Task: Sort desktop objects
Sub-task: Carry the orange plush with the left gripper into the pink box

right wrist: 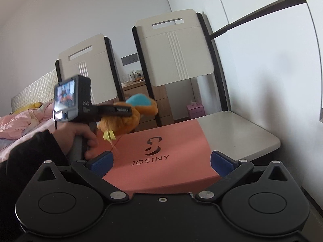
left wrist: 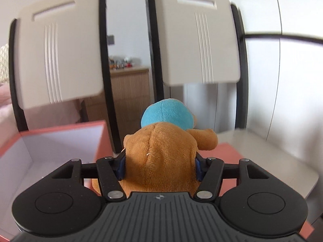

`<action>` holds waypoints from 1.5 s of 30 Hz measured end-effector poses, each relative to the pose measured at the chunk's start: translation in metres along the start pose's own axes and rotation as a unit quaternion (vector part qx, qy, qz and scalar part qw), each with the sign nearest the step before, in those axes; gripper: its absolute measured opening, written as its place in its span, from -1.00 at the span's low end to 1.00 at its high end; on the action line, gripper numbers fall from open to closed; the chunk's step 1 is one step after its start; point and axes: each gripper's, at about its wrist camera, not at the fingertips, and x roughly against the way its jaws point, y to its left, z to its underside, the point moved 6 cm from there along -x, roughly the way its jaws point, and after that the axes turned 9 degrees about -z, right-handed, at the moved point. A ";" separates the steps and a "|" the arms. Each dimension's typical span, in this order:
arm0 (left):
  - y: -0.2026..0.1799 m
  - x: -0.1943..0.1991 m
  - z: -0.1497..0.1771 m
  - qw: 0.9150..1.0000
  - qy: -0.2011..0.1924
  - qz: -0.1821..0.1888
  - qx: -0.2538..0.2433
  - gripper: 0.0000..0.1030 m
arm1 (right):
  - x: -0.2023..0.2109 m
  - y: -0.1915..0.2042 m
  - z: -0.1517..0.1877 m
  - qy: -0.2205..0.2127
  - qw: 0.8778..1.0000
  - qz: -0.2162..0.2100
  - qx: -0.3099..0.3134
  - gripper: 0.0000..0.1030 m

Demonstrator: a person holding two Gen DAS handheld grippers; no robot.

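Coral lid [right wrist: 171, 141] read "JOSINY". My left gripper [left wrist: 160, 164] pinched the plush bear [left wrist: 159, 153] above it, head pointing away from me. My right gripper [right wrist: 161, 161] stood spread, empty.

two white chairs [right wrist: 171, 48], bed [right wrist: 24, 119], wooden dresser [left wrist: 131, 92]

A home bedroom was shown. A bed [right wrist: 26, 119] with pink bedding [right wrist: 18, 125] and a quilted white headboard [right wrist: 34, 92] was seen at the left. Two white dining-style chairs [right wrist: 173, 48] were set against the wall, and a wooden dresser [left wrist: 129, 92] carrying small bottles and jars [left wrist: 121, 62] was seen behind them.
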 end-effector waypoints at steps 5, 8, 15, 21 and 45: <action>0.035 0.016 -0.021 1.000 -0.023 -0.013 0.015 0.25 | -0.012 0.019 -0.001 0.003 1.000 -0.019 0.004 0.99; 0.063 0.025 -0.027 0.999 -0.034 -0.029 0.026 0.26 | -0.022 0.032 -0.002 0.007 0.999 -0.034 0.007 0.99; 0.134 0.038 -0.017 0.995 -0.045 -0.081 0.047 0.27 | -0.042 0.069 0.004 0.022 0.997 -0.071 0.023 0.99; 0.194 0.040 0.008 0.989 -0.034 -0.131 0.067 0.28 | -0.060 0.090 0.009 0.038 0.995 -0.088 0.032 0.99; 0.233 0.019 0.062 0.985 0.035 -0.139 0.091 0.72 | -0.091 0.111 0.019 0.064 0.993 -0.092 0.041 0.99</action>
